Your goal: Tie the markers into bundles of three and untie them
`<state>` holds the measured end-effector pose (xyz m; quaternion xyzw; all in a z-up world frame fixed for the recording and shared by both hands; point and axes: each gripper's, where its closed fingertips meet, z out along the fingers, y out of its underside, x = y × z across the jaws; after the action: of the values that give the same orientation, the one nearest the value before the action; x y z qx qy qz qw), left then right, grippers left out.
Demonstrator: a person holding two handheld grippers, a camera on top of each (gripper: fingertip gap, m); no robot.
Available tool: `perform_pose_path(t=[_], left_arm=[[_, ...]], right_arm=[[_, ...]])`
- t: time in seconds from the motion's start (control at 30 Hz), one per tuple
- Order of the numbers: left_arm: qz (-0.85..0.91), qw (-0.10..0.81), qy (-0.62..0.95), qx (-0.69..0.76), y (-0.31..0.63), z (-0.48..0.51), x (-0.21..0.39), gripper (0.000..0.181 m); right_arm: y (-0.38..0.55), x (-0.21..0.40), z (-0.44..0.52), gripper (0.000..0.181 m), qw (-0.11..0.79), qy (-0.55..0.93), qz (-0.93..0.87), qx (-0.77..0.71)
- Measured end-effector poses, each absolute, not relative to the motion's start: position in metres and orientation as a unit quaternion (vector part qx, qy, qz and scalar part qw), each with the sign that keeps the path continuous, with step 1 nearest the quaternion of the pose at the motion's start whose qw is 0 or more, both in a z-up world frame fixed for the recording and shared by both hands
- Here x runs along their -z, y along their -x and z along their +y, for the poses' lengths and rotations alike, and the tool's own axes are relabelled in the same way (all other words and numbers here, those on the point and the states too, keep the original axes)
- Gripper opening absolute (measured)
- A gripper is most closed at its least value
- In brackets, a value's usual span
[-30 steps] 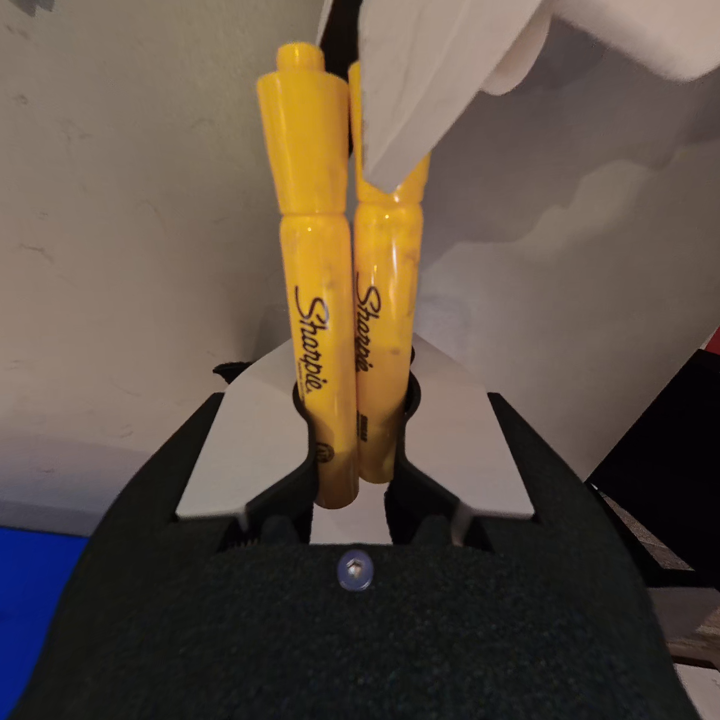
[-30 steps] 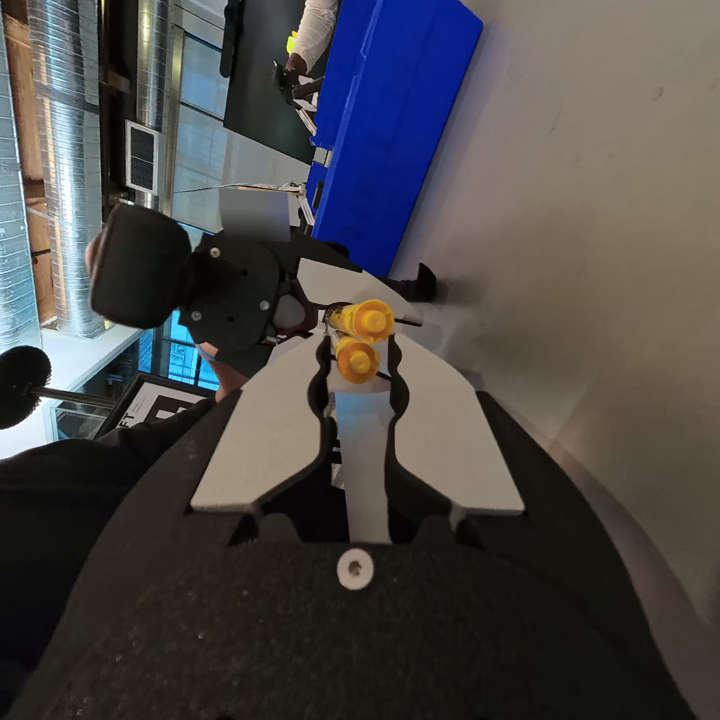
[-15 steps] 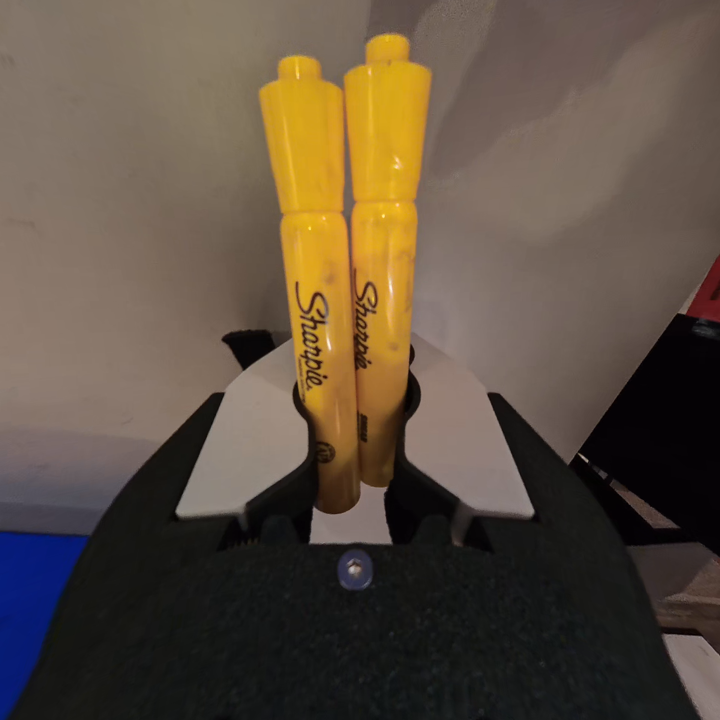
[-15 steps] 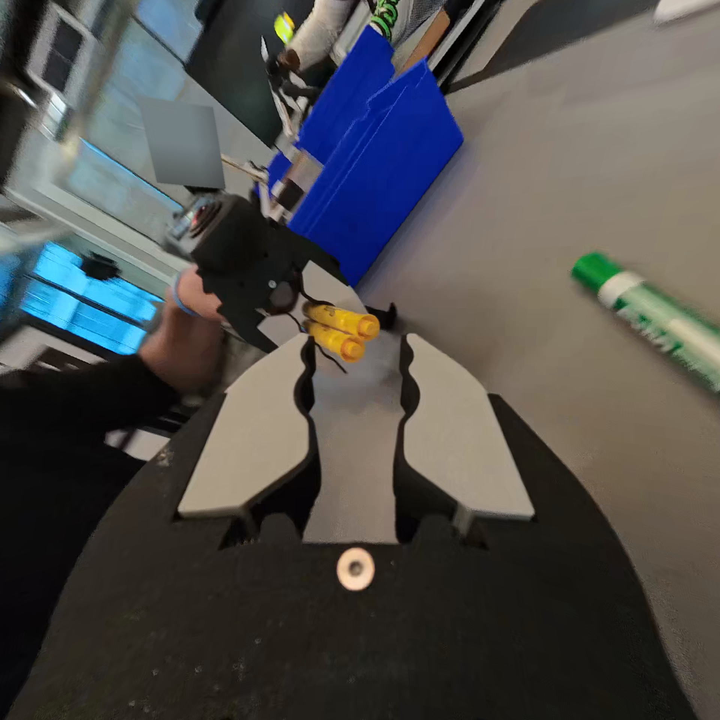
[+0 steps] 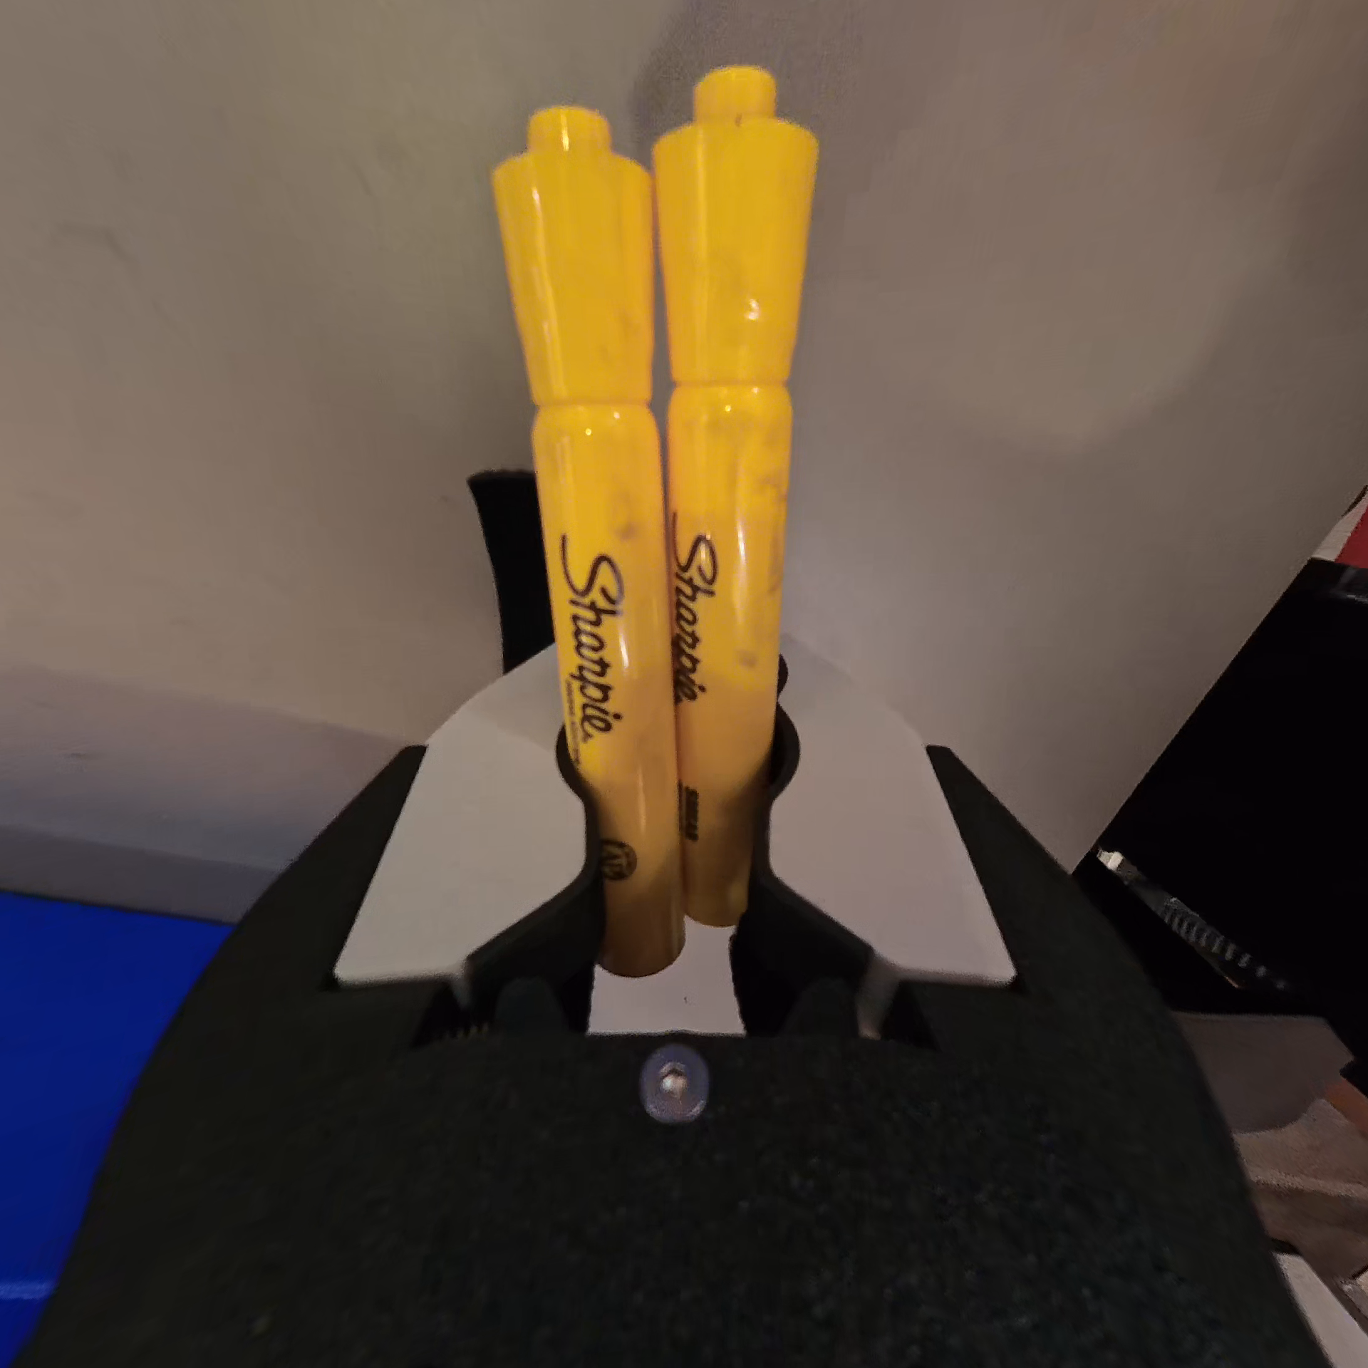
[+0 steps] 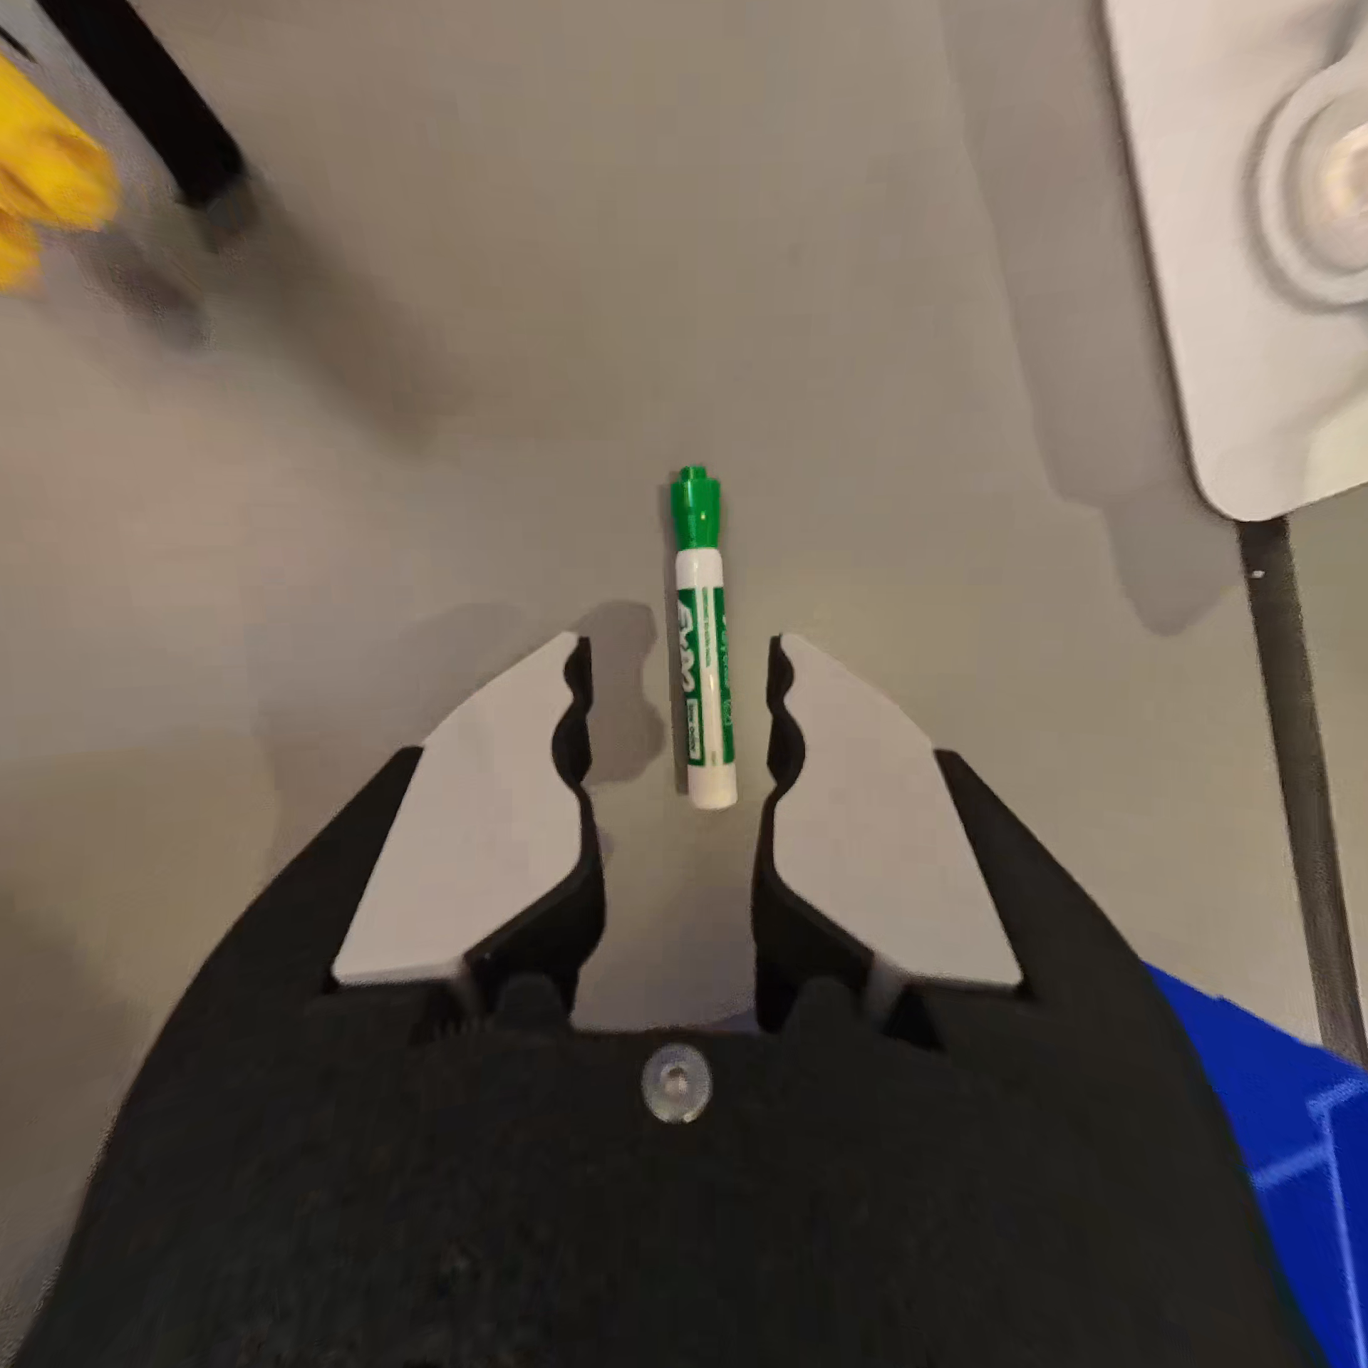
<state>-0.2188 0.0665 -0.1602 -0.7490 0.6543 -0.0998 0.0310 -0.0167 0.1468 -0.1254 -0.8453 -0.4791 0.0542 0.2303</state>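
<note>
My left gripper (image 5: 670,670) is shut on two yellow markers (image 5: 592,474) held side by side, caps pointing away from me. A black strap (image 5: 503,562) hangs behind them on the left. My right gripper (image 6: 677,644) is open and empty, pointing down at the grey table. A green and white marker (image 6: 703,644) lies on the table below it, in line with the gap between the fingers, green cap away from me. The yellow markers (image 6: 44,192) show blurred at the upper left edge of the right wrist view, with the black strap (image 6: 155,111) beside them.
A white object with a round raised part (image 6: 1258,244) lies at the upper right of the right wrist view, a dark bar (image 6: 1295,740) below it. A blue box (image 6: 1288,1155) sits at the lower right and also shows in the left wrist view (image 5: 81,977). Tip to tip, the grippers are about 20 centimeters apart.
My right gripper swung away from the yellow markers, turned down toward the table and opened wider over the green marker. The left gripper kept its grip on the two markers.
</note>
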Motion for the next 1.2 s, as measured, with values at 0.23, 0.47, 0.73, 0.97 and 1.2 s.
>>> perform_pose_path(t=[0.23, 0.47, 0.73, 0.97, 1.2], left_arm=[[0.647, 0.027, 0.756, 0.092, 0.242, 0.067, 0.159, 0.043], [0.639, 0.024, 0.763, 0.091, 0.256, 0.067, 0.158, 0.043], [0.635, 0.022, 0.767, 0.091, 0.257, 0.063, 0.163, 0.043], [0.636, 0.020, 0.765, 0.095, 0.254, 0.061, 0.166, 0.042], [0.639, 0.025, 0.763, 0.095, 0.250, 0.063, 0.165, 0.042]], right_arm=[[0.025, 0.171, 0.164, 0.041, 0.139, 0.856, -0.496, -0.048], [0.039, 0.176, 0.172, 0.039, 0.089, 0.844, -0.521, -0.090], [0.044, 0.192, 0.178, 0.035, -0.021, 0.831, -0.555, -0.025], [0.053, 0.178, 0.183, 0.019, 0.003, 0.823, -0.567, -0.043], [0.093, 0.073, 0.194, 0.018, 0.326, 0.792, -0.457, -0.240]])
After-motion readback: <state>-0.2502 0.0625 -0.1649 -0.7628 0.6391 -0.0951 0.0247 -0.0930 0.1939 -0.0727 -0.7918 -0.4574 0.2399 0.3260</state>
